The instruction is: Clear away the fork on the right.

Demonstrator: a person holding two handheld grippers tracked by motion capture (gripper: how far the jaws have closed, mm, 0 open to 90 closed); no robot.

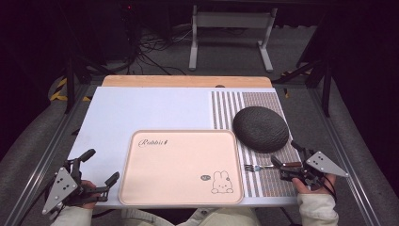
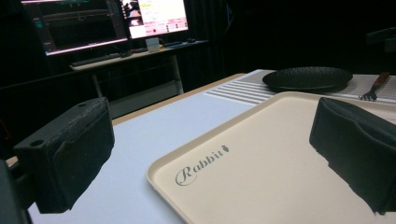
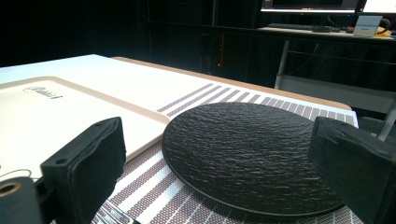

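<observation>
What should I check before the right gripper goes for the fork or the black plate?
1. Right gripper open: ok, jaws stand wide with nothing between them.
2. Left gripper clear of the work: ok, open and empty near the tray's left edge.
3. Fork reachable: ok, it lies flat on the striped mat, tines toward the tray, handle end by the right gripper.
4. Black plate free: ok, it sits on the mat with nothing on it.
5. Tray free: ok, nothing lies on it.
6. Whether a jaw already touches the fork's handle: cannot tell.
</observation>
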